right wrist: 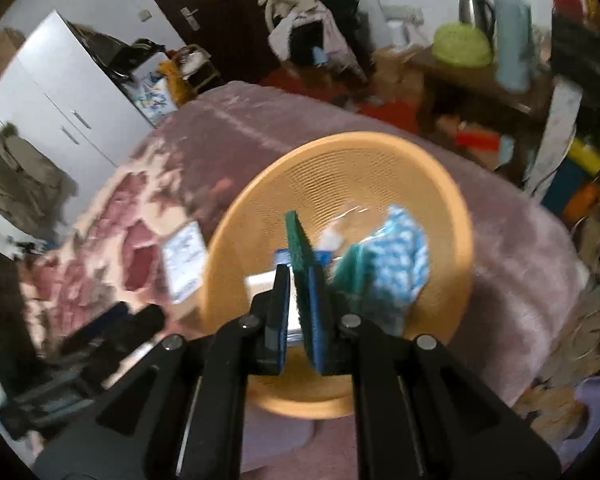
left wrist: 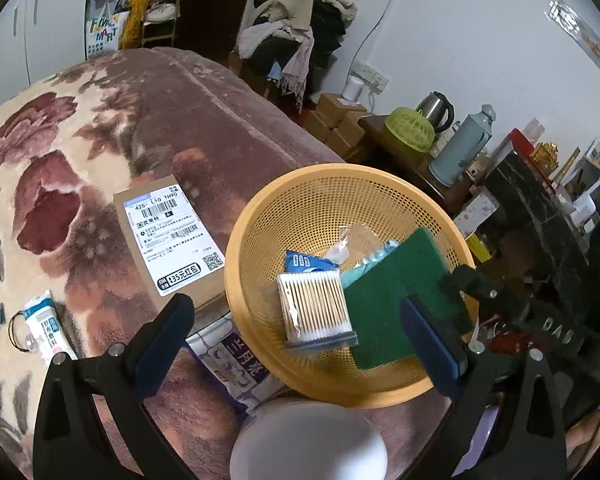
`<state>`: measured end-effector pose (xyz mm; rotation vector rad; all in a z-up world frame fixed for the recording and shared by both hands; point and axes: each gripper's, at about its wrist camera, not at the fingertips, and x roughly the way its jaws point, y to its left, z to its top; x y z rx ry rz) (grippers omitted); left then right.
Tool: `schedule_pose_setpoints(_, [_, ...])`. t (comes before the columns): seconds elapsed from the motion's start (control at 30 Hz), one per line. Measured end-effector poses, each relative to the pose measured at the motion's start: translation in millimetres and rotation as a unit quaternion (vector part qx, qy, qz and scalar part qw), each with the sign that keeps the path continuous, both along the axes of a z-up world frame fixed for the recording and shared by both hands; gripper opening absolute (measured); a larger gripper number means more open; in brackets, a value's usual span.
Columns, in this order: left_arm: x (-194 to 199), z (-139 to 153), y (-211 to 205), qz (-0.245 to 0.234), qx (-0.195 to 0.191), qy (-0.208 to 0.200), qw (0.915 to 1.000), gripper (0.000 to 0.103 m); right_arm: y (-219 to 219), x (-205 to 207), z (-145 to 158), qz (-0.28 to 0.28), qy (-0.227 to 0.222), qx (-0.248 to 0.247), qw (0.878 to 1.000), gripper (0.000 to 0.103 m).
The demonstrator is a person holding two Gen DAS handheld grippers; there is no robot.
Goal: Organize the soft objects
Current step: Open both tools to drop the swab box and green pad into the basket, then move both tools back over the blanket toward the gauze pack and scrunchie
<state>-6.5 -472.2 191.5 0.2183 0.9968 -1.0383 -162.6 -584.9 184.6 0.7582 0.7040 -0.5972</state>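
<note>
Right gripper (right wrist: 298,280) pinches a green scouring pad (left wrist: 396,292) over the orange basket (left wrist: 240,240), which already holds cotton swabs (left wrist: 316,306) and a blue cloth (right wrist: 400,256). Left gripper (left wrist: 296,320) hovers spread and empty. Judging by this, a tissue pack (left wrist: 44,326) at near left remains on the blanket (left wrist: 60,152); a cardboard box (left wrist: 172,236) crowds the basket's left side.

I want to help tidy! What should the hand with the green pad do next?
Probably open the right gripper and let go: its jaws pinch the green scouring pad over the orange basket, where the cotton swabs already lie.
</note>
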Motion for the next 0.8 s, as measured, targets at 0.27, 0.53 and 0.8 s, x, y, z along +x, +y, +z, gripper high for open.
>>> schedule_pose_setpoints(0.27, [-8,3,-1,0.002,0.01,-0.02,0.9997,0.102,16,12,13,0.045,-0.012,0.0,0.999,0.01])
schedule_pose_setpoints(0.53, [-13,7,5,0.014,0.013,-0.027,0.9994,0.102,34,23,28,0.074,-0.027,0.031,0.996,0.01])
schedule_pose_setpoints(0.8, [-10,11,32,0.035,-0.017,-0.009,0.9992,0.102,66,38,39,0.097,-0.038,0.029,0.994,0.01])
